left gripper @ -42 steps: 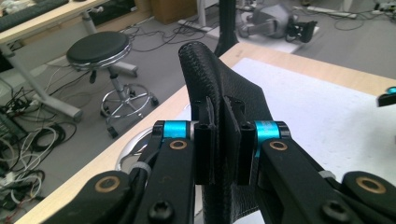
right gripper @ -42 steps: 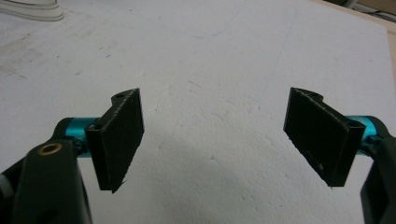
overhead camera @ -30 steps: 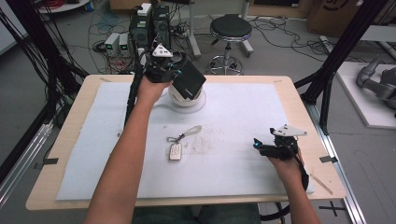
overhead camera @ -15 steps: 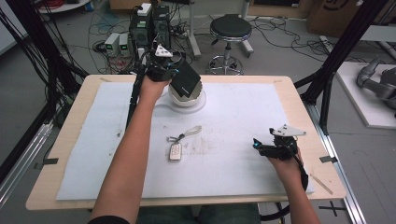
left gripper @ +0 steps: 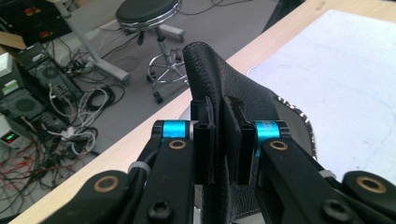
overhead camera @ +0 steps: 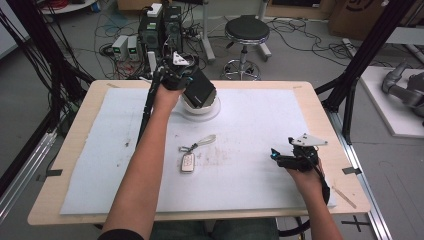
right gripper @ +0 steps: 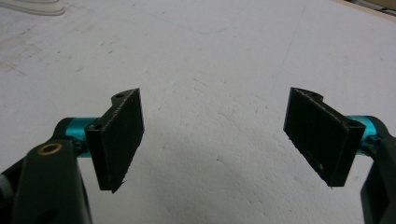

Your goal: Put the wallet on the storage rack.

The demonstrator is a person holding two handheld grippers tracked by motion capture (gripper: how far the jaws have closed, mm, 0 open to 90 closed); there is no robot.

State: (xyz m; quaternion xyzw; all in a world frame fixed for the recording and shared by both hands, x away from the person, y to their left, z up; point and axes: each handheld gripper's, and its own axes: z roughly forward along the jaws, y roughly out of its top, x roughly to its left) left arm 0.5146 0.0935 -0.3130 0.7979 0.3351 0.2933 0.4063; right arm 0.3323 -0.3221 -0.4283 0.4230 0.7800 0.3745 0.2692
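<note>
A black leather wallet hangs tilted just above a white bowl at the far middle of the table. My left gripper is shut on the wallet's edge. In the left gripper view both jaws pinch the stitched black wallet. I cannot tell whether the wallet touches the bowl. My right gripper rests low over the mat at the right, open. The right gripper view shows that gripper with jaws wide apart and only bare white mat between them.
A white foam mat covers most of the wooden table. A silver key fob with a looped strap lies mid-table. Behind the far edge stand a black stool and computer boxes with cables.
My left gripper has sunk slightly with the wallet, bringing it closer over the bowl. The right gripper and the key fob have stayed put.
</note>
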